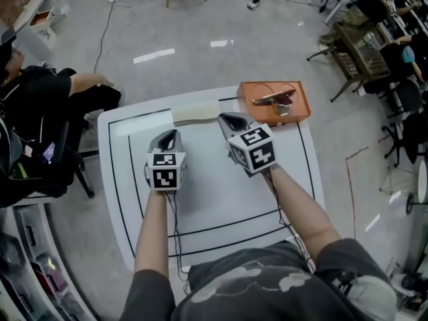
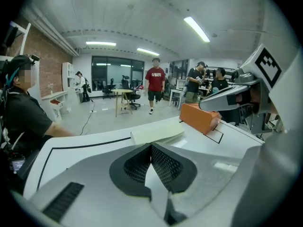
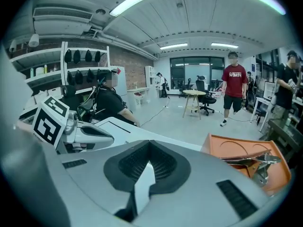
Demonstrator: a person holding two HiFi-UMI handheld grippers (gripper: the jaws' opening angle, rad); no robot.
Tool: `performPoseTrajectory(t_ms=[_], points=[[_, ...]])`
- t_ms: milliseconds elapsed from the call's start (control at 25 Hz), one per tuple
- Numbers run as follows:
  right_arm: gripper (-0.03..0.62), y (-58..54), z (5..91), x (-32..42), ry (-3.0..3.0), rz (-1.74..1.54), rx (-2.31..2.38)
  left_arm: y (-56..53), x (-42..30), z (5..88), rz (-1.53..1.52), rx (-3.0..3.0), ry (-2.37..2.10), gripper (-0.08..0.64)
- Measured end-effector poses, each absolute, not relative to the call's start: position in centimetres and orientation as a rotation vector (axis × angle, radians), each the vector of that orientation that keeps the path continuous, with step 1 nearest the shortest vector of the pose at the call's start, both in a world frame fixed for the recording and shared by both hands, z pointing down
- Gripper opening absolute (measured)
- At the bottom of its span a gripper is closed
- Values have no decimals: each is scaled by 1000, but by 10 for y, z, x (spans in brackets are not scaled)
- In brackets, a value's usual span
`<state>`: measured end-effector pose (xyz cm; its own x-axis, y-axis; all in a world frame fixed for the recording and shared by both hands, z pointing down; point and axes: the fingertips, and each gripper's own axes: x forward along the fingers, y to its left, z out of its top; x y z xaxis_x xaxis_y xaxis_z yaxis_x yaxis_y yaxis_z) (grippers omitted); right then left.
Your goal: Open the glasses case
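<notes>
Nothing of the task looks done yet: the glasses case (image 1: pixel 196 112), a pale, flat, oblong box, lies closed at about 12 o'clock on the white surface (image 1: pixel 214 199), close to its far edge, and neither claw touches it. Its lid looks flush in the left gripper view, though the seam is too faint to trace. Everything is left, by my reading: reach the case, steady it, and lift the lid. An orange tray (image 1: pixel 249 92) sits at about 1 o'clock, just beyond the case's right end, with a metal tool (image 1: pixel 274 99) in it. The left claw (image 1: pixel 172 136) hangs over the surface at about 7 o'clock from the case, near it but apart, its tips pressed together on nothing. The right claw (image 1: pixel 228 120) is at about 5 o'clock from the case, just beside its right end, also closed and empty. Both bare forearms reach forward from 6 o'clock, roughly parallel, with the claws slanting forward and down toward the case; the right one is angled slightly inward.
</notes>
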<state>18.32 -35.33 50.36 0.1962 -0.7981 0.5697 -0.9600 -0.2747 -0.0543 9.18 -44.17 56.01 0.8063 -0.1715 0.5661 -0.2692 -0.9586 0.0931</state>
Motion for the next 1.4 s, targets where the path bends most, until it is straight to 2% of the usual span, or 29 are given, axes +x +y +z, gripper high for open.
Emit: performPoseTrajectory(t_ms=[640,880,960,1080,1120,1280,1400], points=[[2,-385,542,207,-1553,530,1850,-459,124,609,1055,2709,-434,3],[40,-391,548,205,-1560,481,1733,-459,127,607,1030,2717,-453,3],[85,-394,553,200,-1585,456,1654,-459,129,605,1028,2730,-446,3],[272,-400,568,189,-1640,439,1475,-459,129,607,1033,2726,-452,3],[299,-402,574,188,-1645,430,1424,-459,128,608,1038,2720,-457,3],[328,-409,594,192,-1612,376,1283,-458,126,609,1038,2707,-464,3],[324,-414,602,197,-1581,352,1224,-458,127,608,1039,2722,-461,3]])
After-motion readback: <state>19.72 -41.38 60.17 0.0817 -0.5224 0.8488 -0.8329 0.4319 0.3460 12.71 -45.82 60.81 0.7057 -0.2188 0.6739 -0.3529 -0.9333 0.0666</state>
